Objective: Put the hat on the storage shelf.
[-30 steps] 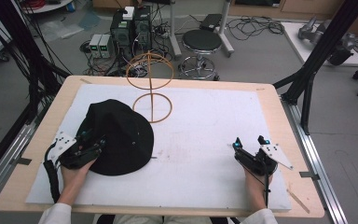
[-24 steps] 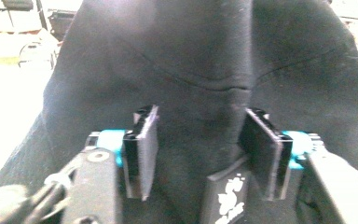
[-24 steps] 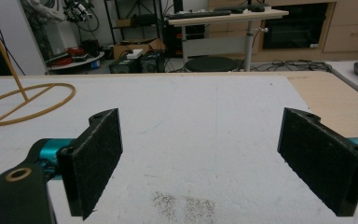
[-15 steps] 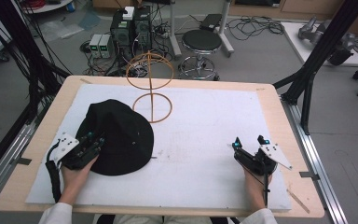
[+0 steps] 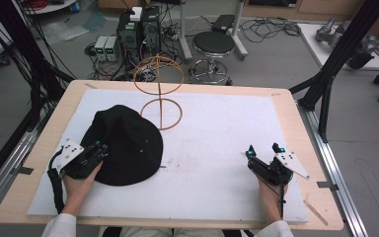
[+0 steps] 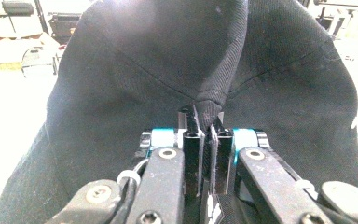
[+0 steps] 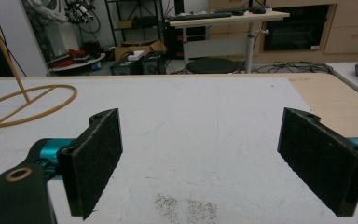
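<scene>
Since the earlier frame, the left gripper (image 5: 97,149) had just been closing its jaws on the brim of the black hat (image 5: 124,140), which lay on the white mat (image 5: 217,143) near the wire stand (image 5: 161,96). From the left gripper view, a fold of hat (image 6: 205,60) sat clamped between the jaws. From the right gripper view, the right gripper (image 7: 214,154) held its jaws wide apart over bare mat.

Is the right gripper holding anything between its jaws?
No. In the right gripper view the right gripper has its jaws wide apart, with only the bare white table cover between them.
</scene>
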Demonstrator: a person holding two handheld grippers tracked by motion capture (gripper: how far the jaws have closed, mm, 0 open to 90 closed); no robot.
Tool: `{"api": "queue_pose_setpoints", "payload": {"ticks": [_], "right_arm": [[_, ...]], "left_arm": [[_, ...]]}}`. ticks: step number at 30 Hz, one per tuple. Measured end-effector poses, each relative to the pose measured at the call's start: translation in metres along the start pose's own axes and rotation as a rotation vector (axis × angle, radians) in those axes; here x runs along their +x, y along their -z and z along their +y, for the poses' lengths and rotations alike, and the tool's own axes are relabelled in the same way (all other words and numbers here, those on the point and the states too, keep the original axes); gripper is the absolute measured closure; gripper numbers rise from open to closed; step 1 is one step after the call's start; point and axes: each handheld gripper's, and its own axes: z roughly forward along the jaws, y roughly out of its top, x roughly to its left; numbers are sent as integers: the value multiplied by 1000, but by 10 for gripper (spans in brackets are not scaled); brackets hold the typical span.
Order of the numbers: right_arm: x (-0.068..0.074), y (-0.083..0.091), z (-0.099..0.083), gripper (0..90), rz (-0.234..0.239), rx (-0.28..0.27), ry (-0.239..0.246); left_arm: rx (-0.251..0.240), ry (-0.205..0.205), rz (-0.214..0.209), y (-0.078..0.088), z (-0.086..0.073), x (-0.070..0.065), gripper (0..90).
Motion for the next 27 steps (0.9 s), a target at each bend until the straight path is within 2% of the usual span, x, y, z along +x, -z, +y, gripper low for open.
{"api": "queue_pose_setpoints", "payload": {"ticks": [6, 15, 20, 27], "right_arm": [[0, 1, 0, 132, 0, -1, 2], [0, 1, 1, 134, 3, -10, 1], [0, 2, 1, 136, 1, -6, -4], [0, 2, 1, 137, 2, -12, -2]], "left_arm": [[-9, -6, -11, 1, 0, 0, 872], [-34, 12, -14, 3, 3, -1, 871], [-59, 37, -17, 7, 7, 0, 871], [-101, 44, -15, 13, 15, -1, 871]]}}
